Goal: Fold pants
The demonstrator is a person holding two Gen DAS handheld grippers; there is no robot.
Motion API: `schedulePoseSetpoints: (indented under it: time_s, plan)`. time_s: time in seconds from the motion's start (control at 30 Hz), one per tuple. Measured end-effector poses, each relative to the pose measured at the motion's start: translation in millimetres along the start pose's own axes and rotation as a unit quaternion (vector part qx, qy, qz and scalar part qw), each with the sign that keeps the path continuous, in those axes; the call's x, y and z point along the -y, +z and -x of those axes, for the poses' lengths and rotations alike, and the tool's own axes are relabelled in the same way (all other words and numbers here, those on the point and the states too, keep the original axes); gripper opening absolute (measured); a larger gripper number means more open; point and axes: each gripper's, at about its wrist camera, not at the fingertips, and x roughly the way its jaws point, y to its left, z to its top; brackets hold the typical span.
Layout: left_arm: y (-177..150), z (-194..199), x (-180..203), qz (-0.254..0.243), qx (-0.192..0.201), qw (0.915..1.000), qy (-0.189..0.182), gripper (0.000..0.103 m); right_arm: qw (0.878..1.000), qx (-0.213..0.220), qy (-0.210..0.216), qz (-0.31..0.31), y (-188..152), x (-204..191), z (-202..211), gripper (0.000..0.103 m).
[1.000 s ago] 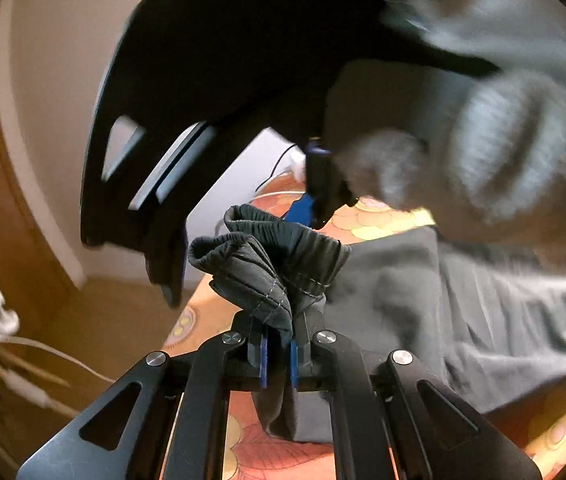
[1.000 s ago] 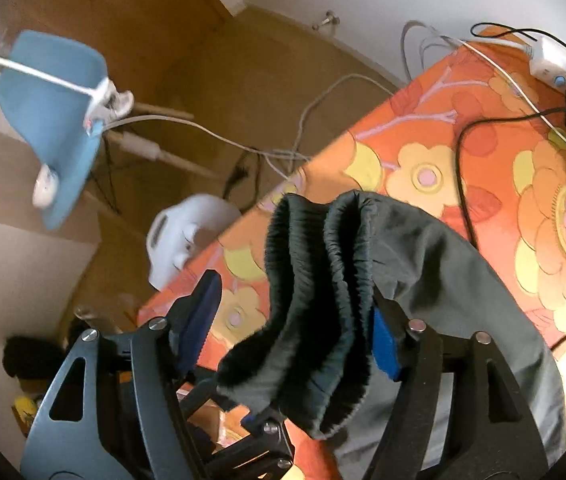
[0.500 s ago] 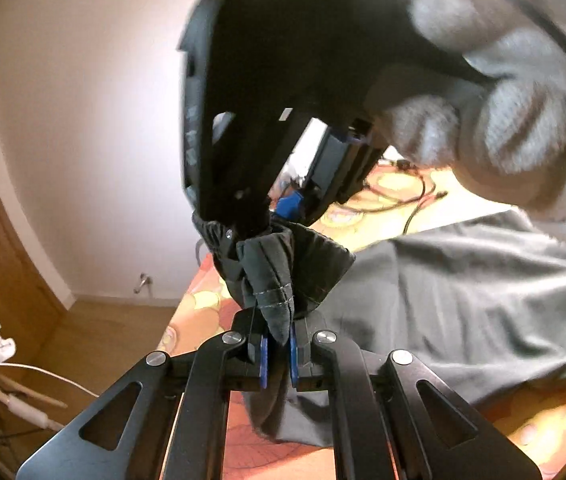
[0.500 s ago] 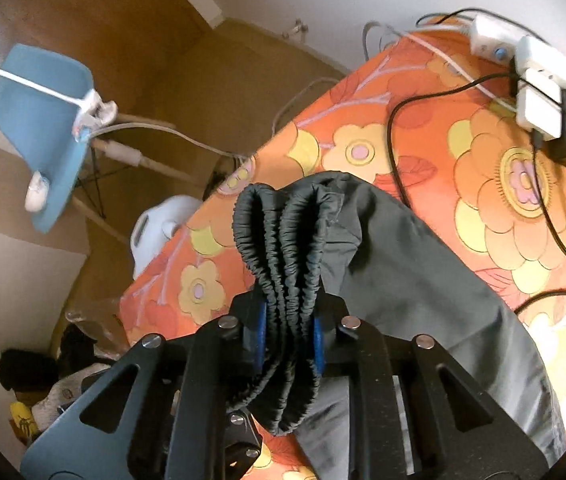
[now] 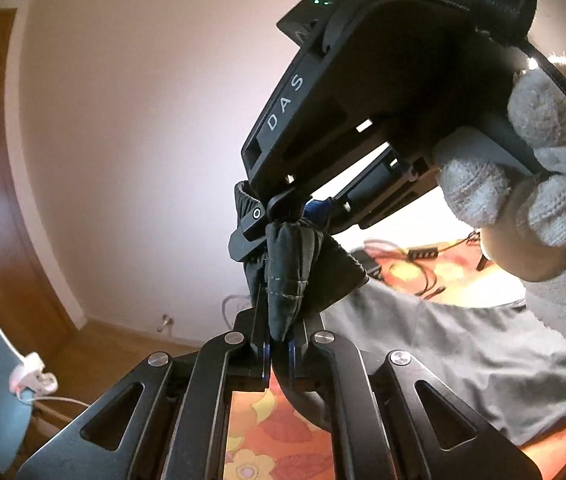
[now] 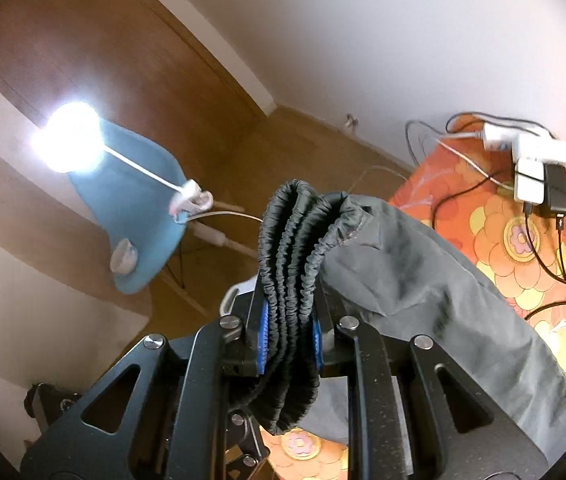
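Left wrist view: left gripper (image 5: 279,350) fingers pinched tight on a hemmed fold of the grey pants (image 5: 435,344), which trail down to the floral surface (image 5: 259,436). Only here: gloved hand (image 5: 539,208) holding the right gripper (image 5: 283,220), body lettered "DAS".

Right wrist view: fingers (image 6: 262,334) clamp the bunched elastic waistband (image 6: 291,264). Only here: lamp (image 6: 69,136), chargers (image 6: 535,168).
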Motion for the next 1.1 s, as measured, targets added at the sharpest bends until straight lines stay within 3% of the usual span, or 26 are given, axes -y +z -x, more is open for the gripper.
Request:
schedulePoseSetpoints:
  time_s: [0.17,0.27,0.5,0.57,0.63,0.73,0.8,0.9,0.97,1.1]
  plan:
    - [16,11,16,-0.010,0.010,0.9992,-0.038,0.009,1.000,0.028,-0.013,-0.005,-10,-3,44,0.017]
    - [19,21,30,0.000,0.001,0.9966,-0.082,0.013,0.998,0.045,-0.032,-0.023,-21,9,75,0.017]
    - [-11,59,59,0.016,-0.018,0.9891,-0.145,0.017,0.993,0.077,-0.063,-0.060,-53,44,143,0.017]
    - [-25,62,64,0.049,-0.035,0.9813,-0.183,0.017,0.992,0.083,-0.068,-0.070,-65,54,159,0.017]
    - [-42,55,81,0.072,-0.069,0.9680,-0.230,0.017,0.991,0.085,-0.075,-0.077,-73,62,171,0.017]
    - [-58,46,117,0.056,-0.096,0.9612,-0.253,0.017,0.989,0.091,-0.075,-0.090,-86,72,183,0.017]
    - [-67,43,141,0.030,-0.099,0.9617,-0.254,0.017,0.989,0.091,-0.077,-0.092,-91,74,186,0.017]
    - [-77,24,159,0.051,-0.128,0.9558,-0.260,0.017,0.988,0.094,-0.076,-0.098,-99,79,193,0.017]
    - [-81,16,168,0.054,-0.141,0.9627,-0.225,0.017,0.987,0.099,-0.074,-0.103,-104,83,198,0.017]
    - [-89,0,143,0.108,-0.154,0.9668,-0.173,0.017,0.984,0.099,-0.083,-0.122,-128,108,215,0.017]
